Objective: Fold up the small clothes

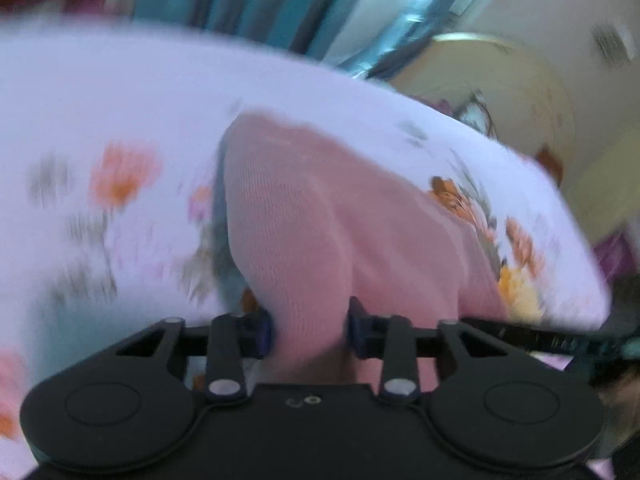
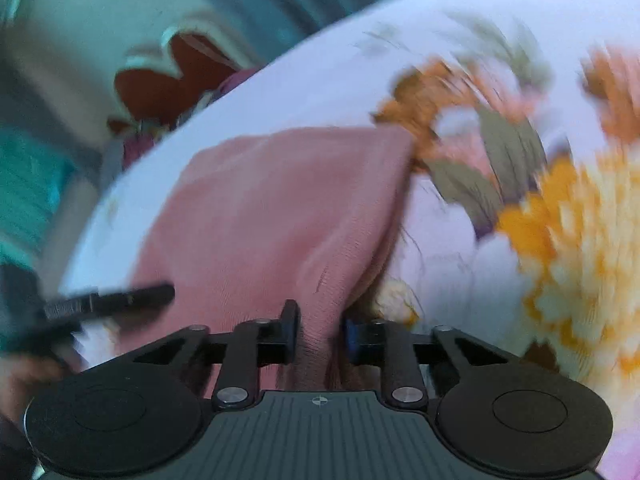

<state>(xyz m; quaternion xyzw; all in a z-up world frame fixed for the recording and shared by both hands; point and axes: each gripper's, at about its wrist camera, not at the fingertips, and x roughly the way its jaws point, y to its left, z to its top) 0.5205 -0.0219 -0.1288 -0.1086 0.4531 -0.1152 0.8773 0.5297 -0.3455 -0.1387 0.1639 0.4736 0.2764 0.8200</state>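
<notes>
A small pink knit garment (image 1: pixel 320 208) lies on a white floral bedsheet (image 1: pixel 100 112). My left gripper (image 1: pixel 310 330) is shut on the garment's near edge, with the pink cloth bunched between its blue pads. In the right wrist view the same pink garment (image 2: pixel 272 208) spreads away from me, and my right gripper (image 2: pixel 318 330) is shut on a fold of its near edge. The cloth rises from the sheet toward both pairs of fingers. Part of the other gripper (image 2: pixel 108 300) shows at the left of the right wrist view. Both pictures are motion-blurred.
The floral bedsheet (image 2: pixel 540 208) fills most of both views. Teal curtains (image 1: pixel 248 0) hang behind the bed. A cream rounded headboard or cushion (image 1: pixel 500 92) stands at the right in the left wrist view. A cream and dark red piece (image 2: pixel 160 76) lies beyond the bed's far edge.
</notes>
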